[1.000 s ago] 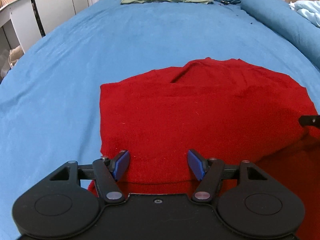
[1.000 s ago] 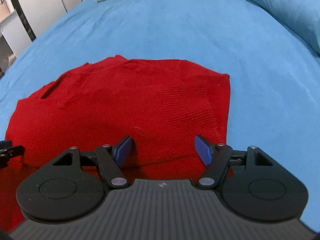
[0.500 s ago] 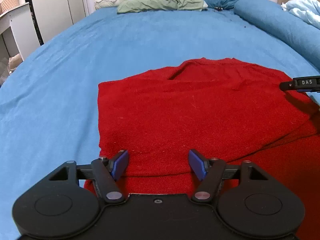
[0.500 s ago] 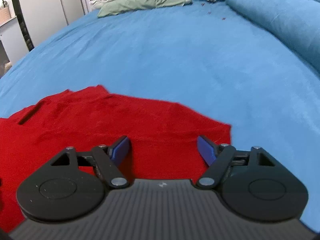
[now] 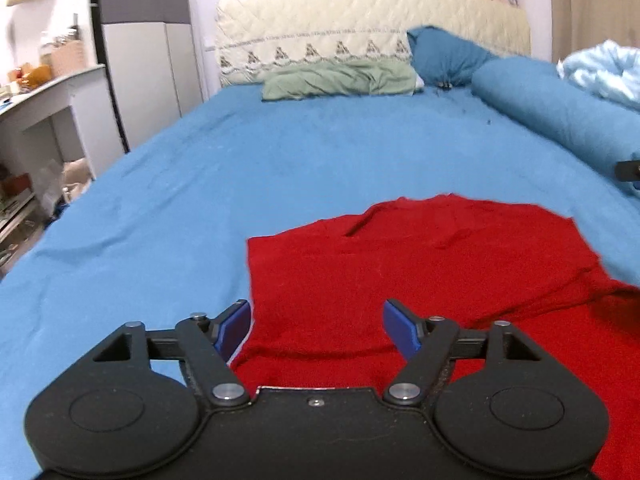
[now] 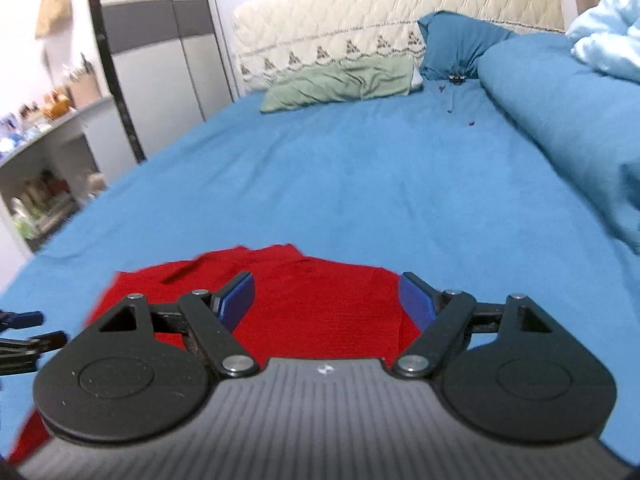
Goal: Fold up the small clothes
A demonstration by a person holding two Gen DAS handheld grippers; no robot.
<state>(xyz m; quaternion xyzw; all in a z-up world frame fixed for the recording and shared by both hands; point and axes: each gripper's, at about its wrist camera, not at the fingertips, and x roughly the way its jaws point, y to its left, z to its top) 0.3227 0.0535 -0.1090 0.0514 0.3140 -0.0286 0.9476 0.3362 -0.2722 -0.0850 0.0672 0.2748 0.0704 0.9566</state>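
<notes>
A red knitted garment [image 5: 420,276] lies spread flat on the blue bedsheet [image 5: 280,168] near the foot of the bed, one layer folded over another so that a fold edge runs across its near part. No container shows in either view; the sheet alone bears the garment, with a crumpled green pillow [image 5: 340,79] and a dark blue pillow [image 5: 444,56] well apart from it at the quilted cream headboard [image 5: 360,24].

The left gripper [image 5: 316,326] hangs over the garment's near left corner with its blue-padded jaws spread wide, nothing between them; whether the pads touch the cloth cannot be told. The right gripper [image 6: 326,300] hangs over the garment's right edge, its jaws likewise wide apart and holding nothing. A rolled blue duvet [image 6: 560,120] lies along the right side of the bed.
</notes>
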